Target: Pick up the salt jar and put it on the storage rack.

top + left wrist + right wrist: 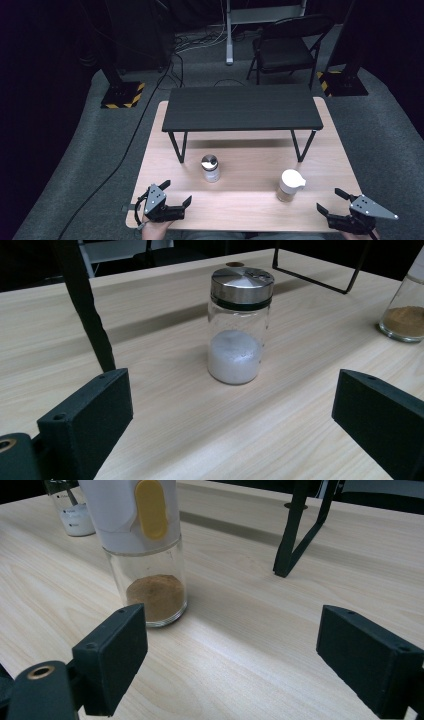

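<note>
I'm at the approach: both tools, left tool and right tool, have jaws apart, holding nothing. The steel-lidded salt jar and white-capped spice jar stand on the counter before the black riser shelf, so next I judge each tool must advance to straddle its jar.

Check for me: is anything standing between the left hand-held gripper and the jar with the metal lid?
Nothing visible. In the left gripper view, bare tabletop lies between the open left hand-held gripper and the metal-lidded jar. The shelf leg stands off to the side.
</note>
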Demonstrator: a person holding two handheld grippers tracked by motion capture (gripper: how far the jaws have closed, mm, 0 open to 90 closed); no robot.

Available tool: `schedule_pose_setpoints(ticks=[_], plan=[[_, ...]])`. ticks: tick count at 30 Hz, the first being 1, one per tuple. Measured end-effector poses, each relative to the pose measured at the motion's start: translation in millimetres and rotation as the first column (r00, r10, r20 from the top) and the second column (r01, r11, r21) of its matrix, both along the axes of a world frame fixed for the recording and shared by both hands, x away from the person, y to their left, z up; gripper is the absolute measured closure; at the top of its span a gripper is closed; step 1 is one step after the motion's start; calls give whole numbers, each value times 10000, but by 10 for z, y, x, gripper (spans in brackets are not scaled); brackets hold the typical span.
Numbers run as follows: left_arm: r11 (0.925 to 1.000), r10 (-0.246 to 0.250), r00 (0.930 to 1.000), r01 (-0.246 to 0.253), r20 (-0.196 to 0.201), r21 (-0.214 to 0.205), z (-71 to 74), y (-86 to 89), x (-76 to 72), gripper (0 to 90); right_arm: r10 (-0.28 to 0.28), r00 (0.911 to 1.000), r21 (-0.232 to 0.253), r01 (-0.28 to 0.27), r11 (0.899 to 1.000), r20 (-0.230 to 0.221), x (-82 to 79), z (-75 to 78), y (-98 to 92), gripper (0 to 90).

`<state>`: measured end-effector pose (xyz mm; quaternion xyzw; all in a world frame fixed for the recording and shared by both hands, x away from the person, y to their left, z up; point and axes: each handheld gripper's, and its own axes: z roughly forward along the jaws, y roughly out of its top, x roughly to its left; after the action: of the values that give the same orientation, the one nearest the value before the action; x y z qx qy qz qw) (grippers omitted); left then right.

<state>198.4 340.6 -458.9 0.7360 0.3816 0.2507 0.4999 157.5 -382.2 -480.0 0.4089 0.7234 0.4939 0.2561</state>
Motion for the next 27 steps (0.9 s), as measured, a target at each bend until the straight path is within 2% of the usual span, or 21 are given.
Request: schedule_pose_setpoints(ticks=[7,13,19,27], plan=[[9999,-91,9999,92,-73,139,-3,-122,151,25,-41,10000,28,41,10000,-6,-3,-3,1,116],[9999,-79,9999,80,-110,100,-22,-166,231,26,-31,10000,57,31,10000,29,-7,-7,-2,117],[9994,-145,9997,151,-216,307,-41,-309,367,25,0,10000,52,0,10000,34,-5,-7,-2,117],[9991,-151,9996,161,-255,381,-74,-446,502,28,3,10000,24,-3,10000,19,-5,-5,1,116]])
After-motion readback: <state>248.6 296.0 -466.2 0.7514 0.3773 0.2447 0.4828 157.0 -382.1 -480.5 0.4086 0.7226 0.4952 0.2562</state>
